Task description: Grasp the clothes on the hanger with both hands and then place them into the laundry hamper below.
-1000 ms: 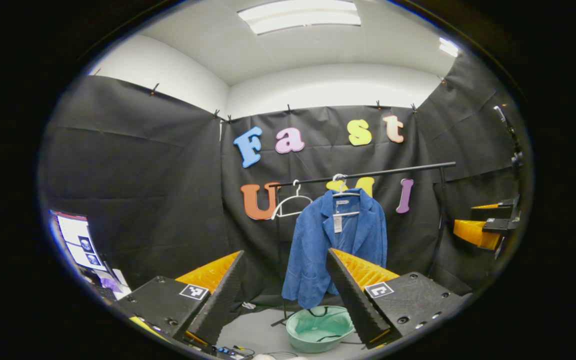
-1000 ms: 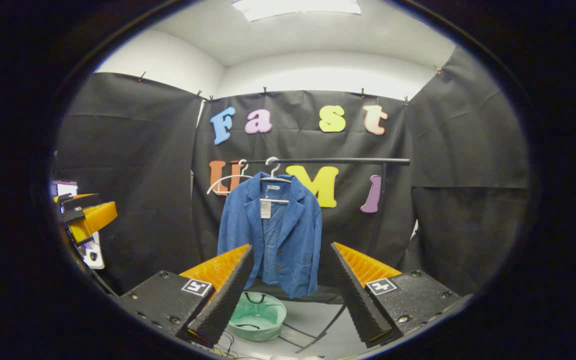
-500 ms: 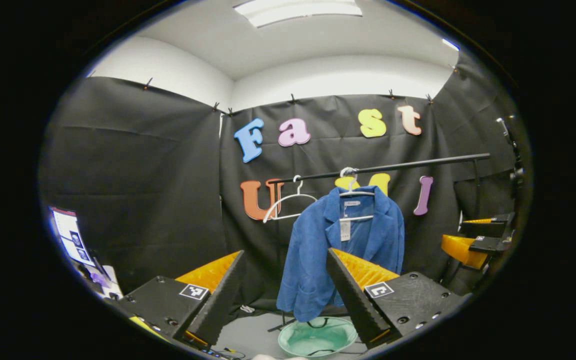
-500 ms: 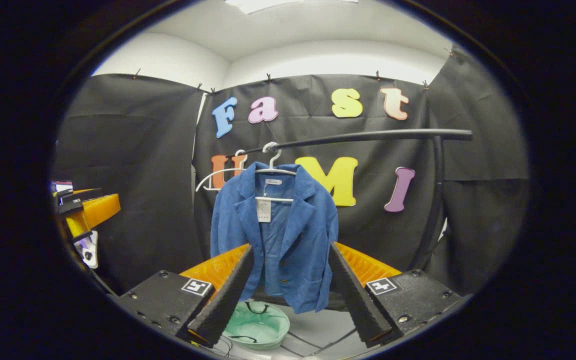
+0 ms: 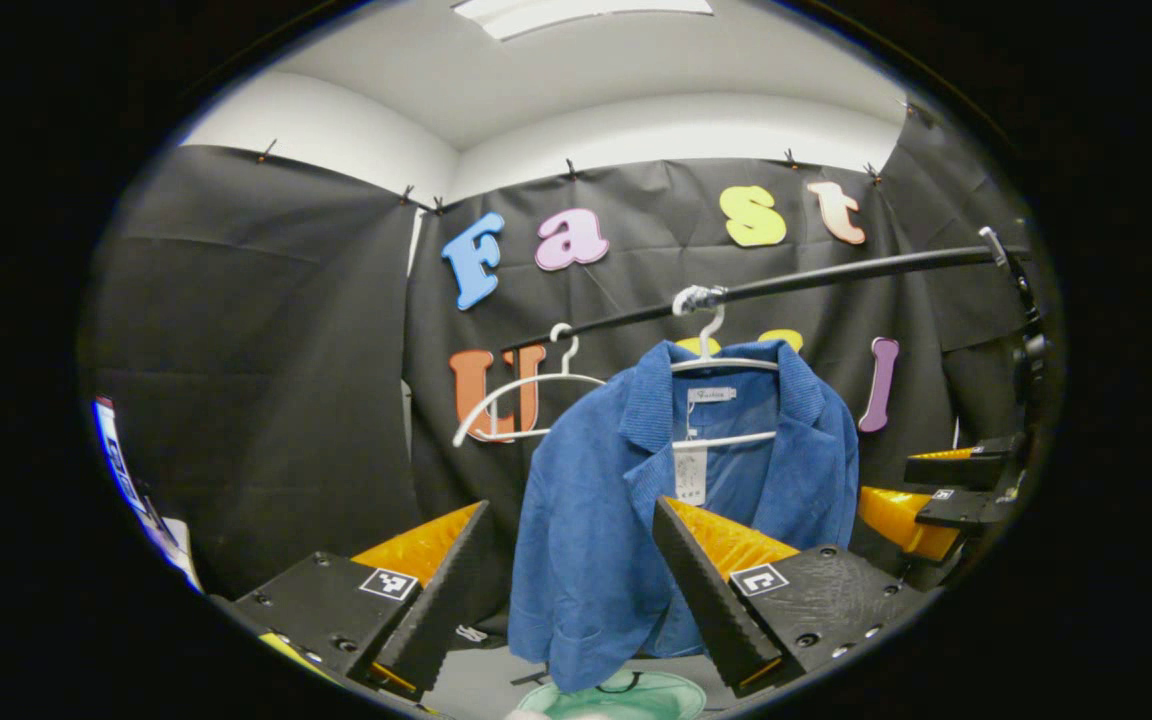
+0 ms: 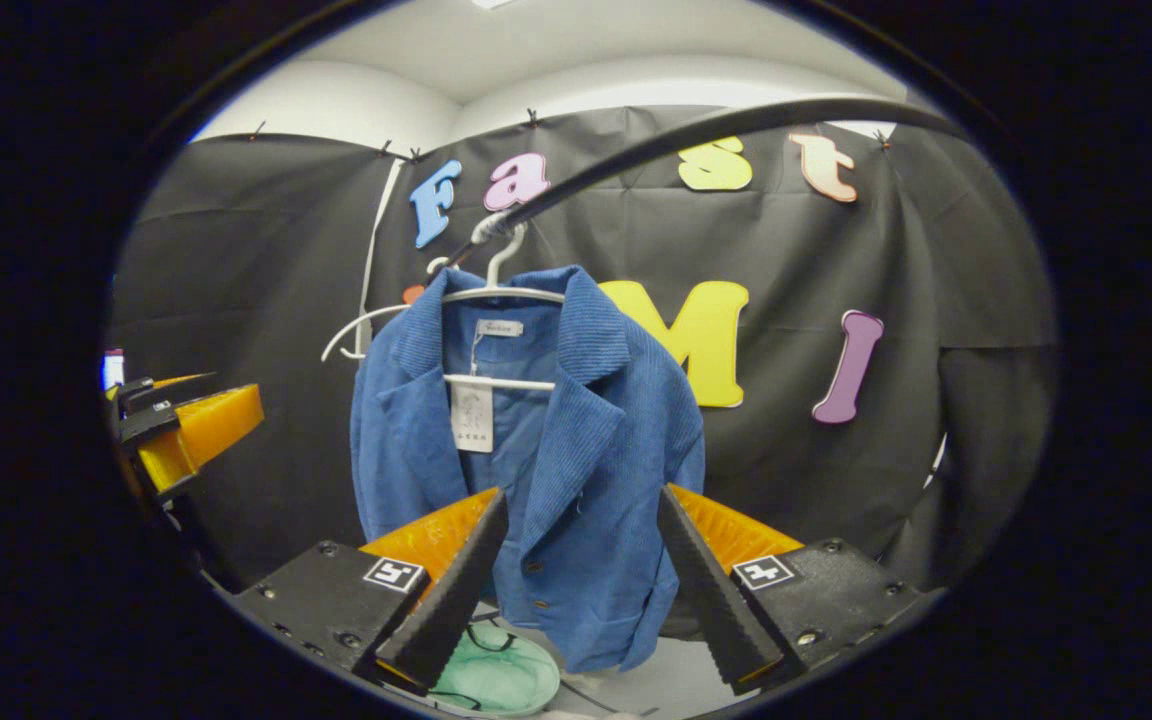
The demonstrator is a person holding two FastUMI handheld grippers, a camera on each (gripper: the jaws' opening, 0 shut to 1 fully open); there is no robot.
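Left gripper view, left to right: a screen (image 5: 114, 462) sits at the far left edge against the booth cloth. The left gripper (image 5: 564, 590) has its jaws spread wide, nothing between the pads, not touching fabric. An empty white hanger (image 5: 521, 385) hangs on the black rail (image 5: 816, 278), just left of the blue jacket (image 5: 626, 500). The jacket hangs on its own white hanger (image 5: 721, 385), hook over the rail, lapels open, paper tag (image 5: 691, 470) dangling from the crossbar inside. The jacket's lower hem falls between the left gripper's two fingers as seen from here, but farther off. Mint green hamper (image 5: 626, 700) on the floor directly below the hem, rim barely visible. At the right edge, the right gripper (image 5: 946, 495) is beside the jacket's far shoulder; contact cannot be judged from this angle.

Right gripper view, left to right: left gripper (image 6: 176, 425) at the left edge, clear of the jacket (image 6: 536, 450). Empty hanger (image 6: 366, 325) is partly hidden behind the jacket's shoulder. Jacket fills the centre, its hanger (image 6: 501, 300) hooked on the rail (image 6: 696, 135), tag (image 6: 473, 415) hanging at chest height. Right gripper (image 6: 576, 580) is also wide apart, holding nothing, jacket front framed between the fingers. Hamper (image 6: 496, 680) on the floor below, left of the hem.
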